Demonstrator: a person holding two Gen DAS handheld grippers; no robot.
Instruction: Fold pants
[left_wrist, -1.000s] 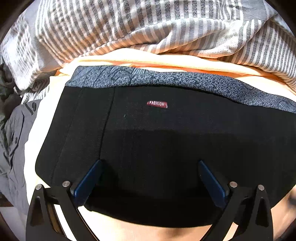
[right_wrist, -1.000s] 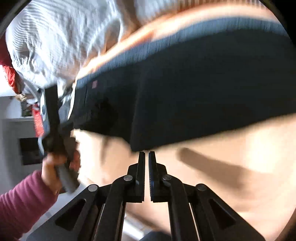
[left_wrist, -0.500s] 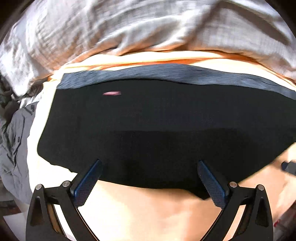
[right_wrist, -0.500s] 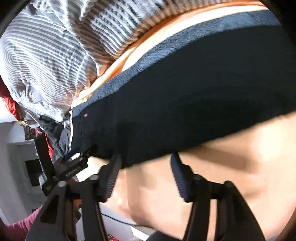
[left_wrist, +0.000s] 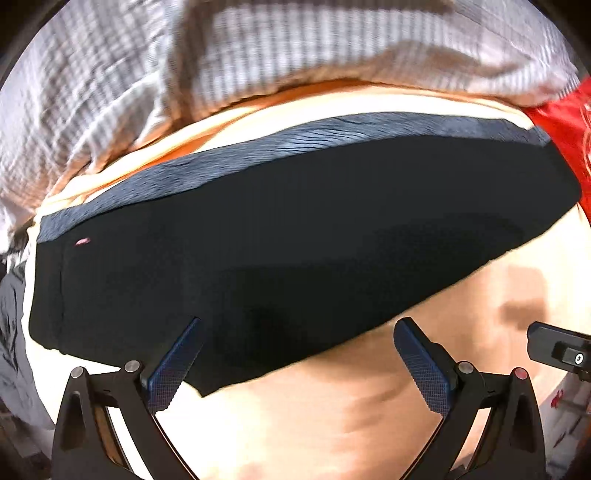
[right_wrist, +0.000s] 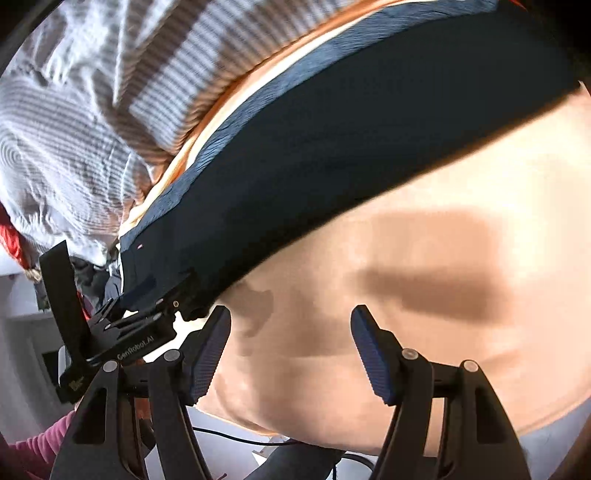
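Black pants (left_wrist: 295, 240) lie folded in a long band on a peach bed sheet (left_wrist: 332, 424), with a blue-grey patterned strip (left_wrist: 280, 155) along the far edge and a small red label (left_wrist: 82, 242) at the left end. My left gripper (left_wrist: 299, 354) is open and empty, just above the near edge of the pants. My right gripper (right_wrist: 290, 343) is open and empty over bare sheet (right_wrist: 443, 295), near the pants' near edge (right_wrist: 332, 155). The left gripper also shows in the right wrist view (right_wrist: 140, 295) at the pants' left end.
A grey-and-white striped blanket (left_wrist: 258, 55) is bunched behind the pants. Red cloth (left_wrist: 565, 125) lies at the far right. Grey clothing (left_wrist: 11, 314) sits at the left edge. The bed's near edge, with a black cable (right_wrist: 240, 439), shows below the right gripper.
My right gripper has opened from shut and backed off the pants onto the sheet. My left gripper has stayed open and swung right, so the label now sits far left.
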